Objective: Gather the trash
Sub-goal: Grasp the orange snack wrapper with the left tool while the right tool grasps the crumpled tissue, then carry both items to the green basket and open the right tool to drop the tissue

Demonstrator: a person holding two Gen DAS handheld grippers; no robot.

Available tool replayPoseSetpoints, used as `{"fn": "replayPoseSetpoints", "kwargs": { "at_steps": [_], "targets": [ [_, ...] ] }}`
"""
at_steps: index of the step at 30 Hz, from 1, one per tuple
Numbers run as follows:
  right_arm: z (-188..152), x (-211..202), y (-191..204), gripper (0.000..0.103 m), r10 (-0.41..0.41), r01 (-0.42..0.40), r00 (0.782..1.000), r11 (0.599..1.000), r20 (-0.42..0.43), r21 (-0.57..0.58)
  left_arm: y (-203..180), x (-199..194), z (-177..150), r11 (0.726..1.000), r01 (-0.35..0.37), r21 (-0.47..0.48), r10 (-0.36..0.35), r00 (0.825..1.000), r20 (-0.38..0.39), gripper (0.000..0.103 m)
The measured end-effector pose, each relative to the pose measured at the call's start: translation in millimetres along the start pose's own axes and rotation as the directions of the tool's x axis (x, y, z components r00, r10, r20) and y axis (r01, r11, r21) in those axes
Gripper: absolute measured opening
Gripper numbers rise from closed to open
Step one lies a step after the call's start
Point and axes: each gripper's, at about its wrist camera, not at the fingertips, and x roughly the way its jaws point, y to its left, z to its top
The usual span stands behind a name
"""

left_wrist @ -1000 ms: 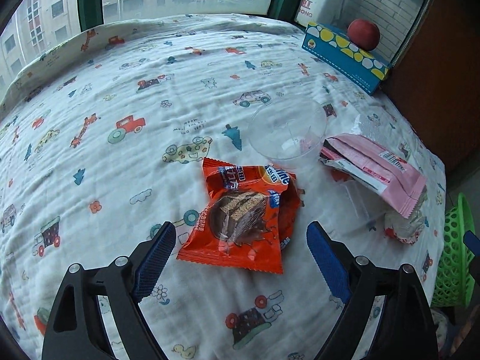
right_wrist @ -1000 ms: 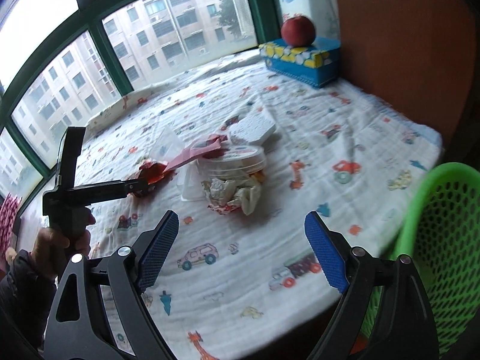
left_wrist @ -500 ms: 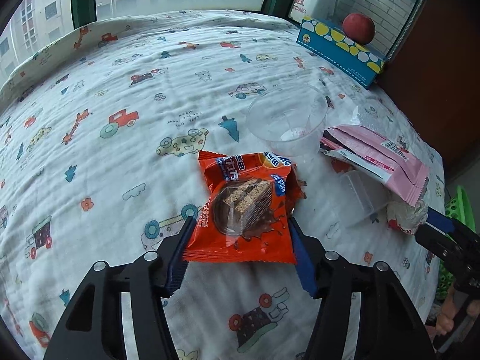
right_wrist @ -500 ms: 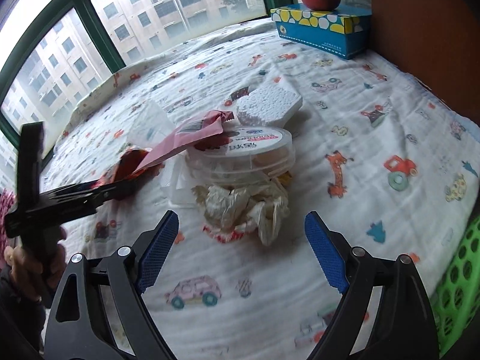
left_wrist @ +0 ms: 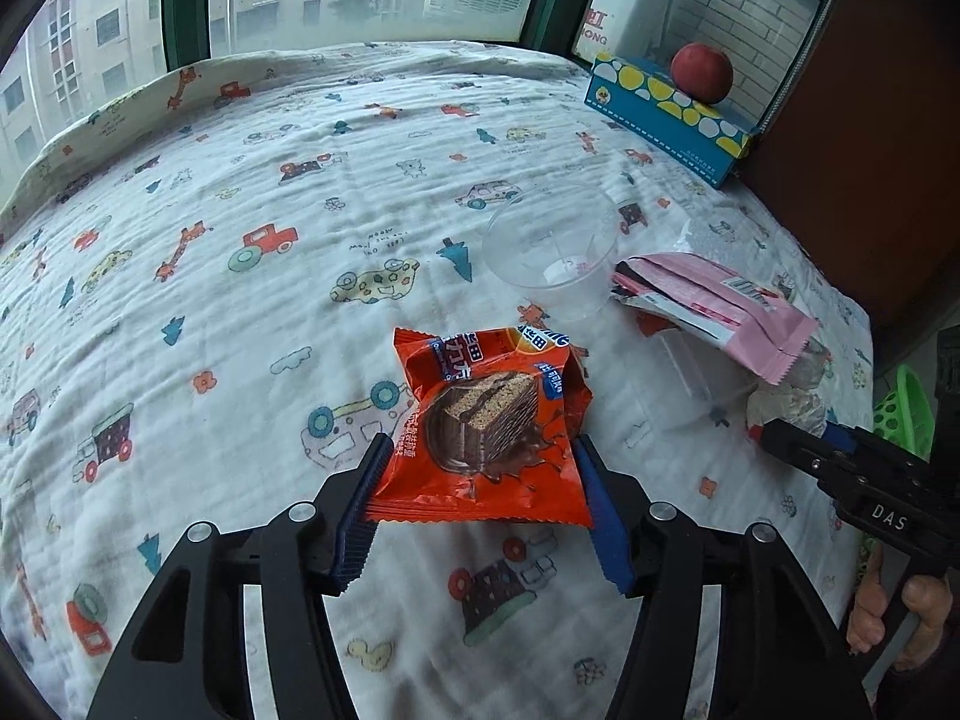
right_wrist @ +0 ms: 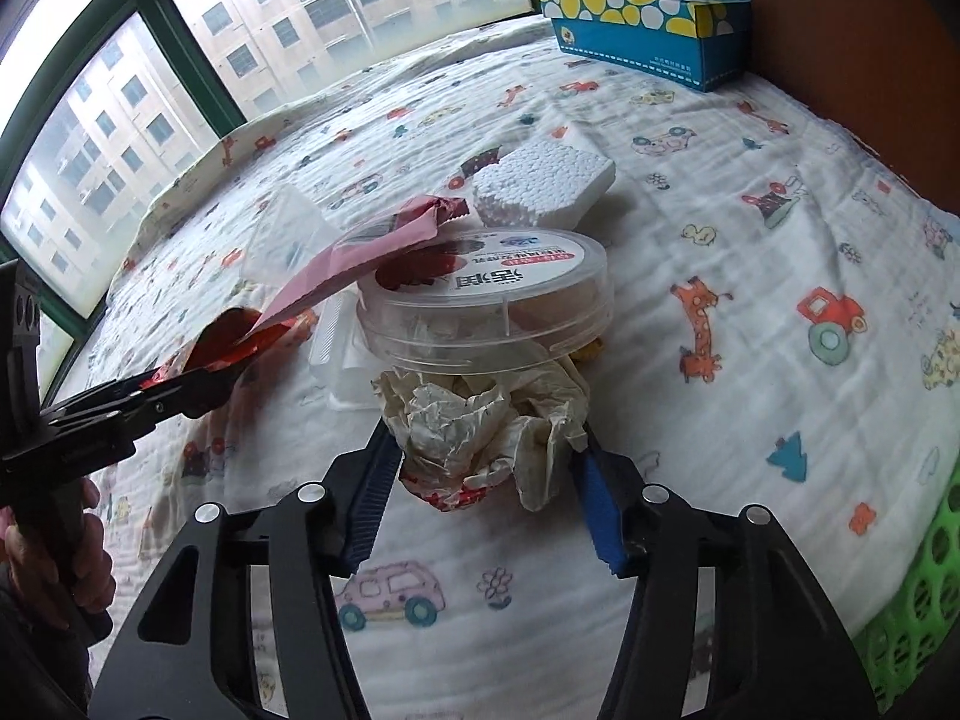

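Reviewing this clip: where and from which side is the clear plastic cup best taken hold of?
The cup lies tipped on its side on the cloth, open mouth toward the left gripper. Best to pinch the rim wall, one finger inside the mouth, coming low from that near side. The pink wrapper crowds its right flank.

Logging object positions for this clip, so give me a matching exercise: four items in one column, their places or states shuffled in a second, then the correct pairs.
Items
1. orange snack wrapper
2. crumpled paper
3. apple
4. clear plastic cup

Places or states
A. on top of the blue tissue box
B. lying on its side on the printed cloth
C. between the left tool's fingers
D. between the right tool's fingers, in front of the round clear container

Pairs: 1-C, 2-D, 3-A, 4-B
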Motion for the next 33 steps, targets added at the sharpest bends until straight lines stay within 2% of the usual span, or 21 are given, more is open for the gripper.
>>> {"fn": "replayPoseSetpoints", "kwargs": {
  "at_steps": [9, 16, 25, 33],
  "targets": [
    [-23.1, -25.1, 4.2, 0.052, 0.01, -0.01, 1.0, 1.0, -0.02, -0.022, -10.3, -30.8, -16.1, 1.0, 0.017, 0.003, -0.017, 0.999, 0.035, 0.058],
    [-35.6, -47.4, 1.8, 0.052, 0.116, -0.114, 0.992, 0.993, -0.047, 0.031, -21.7, -52.4, -27.0, 0.999, 0.032, 0.021, -0.033, 0.997, 0.065, 0.058],
    [-16.2, -79.7, 13.7, 0.052, 0.07, -0.069, 0.997, 0.997, 0.027, -0.028, -31.8, -70.6, -25.1, 0.998, 0.05, 0.025, -0.053, 0.993, 0.104, 0.058],
    [-5.4, -81.5, 18.9, 0.052, 0.038, -0.037, 0.999, 0.997, 0.013, -0.071, -32.9, -73.7, -24.0, 0.998, 0.059, 0.025, -0.061, 0.992, 0.108, 0.058]
  ]
}}
